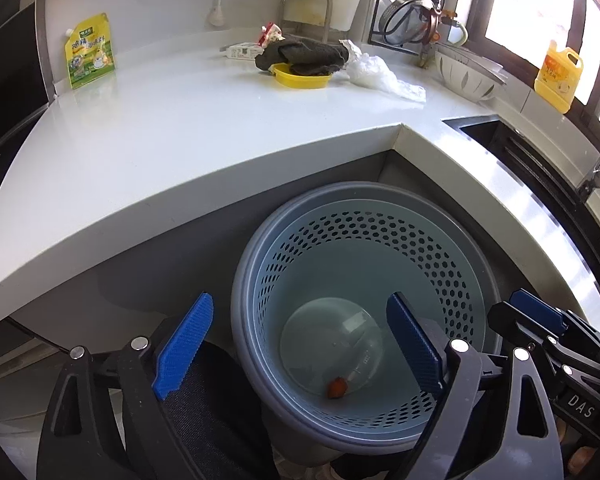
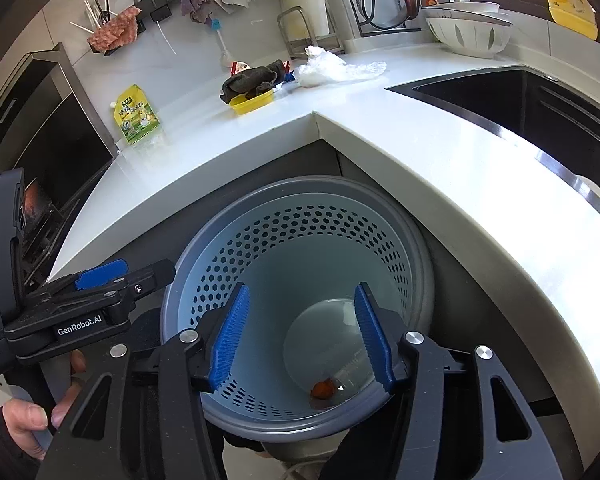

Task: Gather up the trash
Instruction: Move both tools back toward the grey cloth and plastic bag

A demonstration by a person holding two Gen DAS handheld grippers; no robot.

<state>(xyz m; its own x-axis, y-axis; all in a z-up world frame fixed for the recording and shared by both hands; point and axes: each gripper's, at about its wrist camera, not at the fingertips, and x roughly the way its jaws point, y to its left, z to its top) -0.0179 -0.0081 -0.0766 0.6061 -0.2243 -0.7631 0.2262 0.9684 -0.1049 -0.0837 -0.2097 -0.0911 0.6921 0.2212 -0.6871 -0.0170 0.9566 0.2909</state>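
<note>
Both grippers over the bin (image 1: 364,216), which stands on the floor in the inner corner of the white counter (image 1: 180,128); my left gripper (image 1: 300,348) has its jaws wide apart, nothing between the pads; my right gripper (image 2: 304,336) also stands apart and empty, narrower than the left.

Left view only: a white box behind the dark cloth (image 1: 300,56); my right gripper at the lower right edge.

Right view only: the wall rail with hanging rags (image 2: 112,32); the dark sink basin (image 2: 520,108) in full; my left gripper at the left edge with my hand (image 2: 32,420) on its handle.

Both views: green and yellow pouch (image 1: 90,52) upright against the wall; yellow dish (image 1: 300,78) with the dark cloth partly lying in it; crumpled clear plastic bag (image 1: 376,72) just beside the cloth, on the counter; yellow bottle (image 1: 558,76) on the sill; white bowl (image 1: 466,76) by the dish rack.

Bin contents: perforated blue wall, a small orange scrap (image 1: 337,387) on the bottom, resting against a clear round piece (image 1: 332,346) that I cannot identify.
</note>
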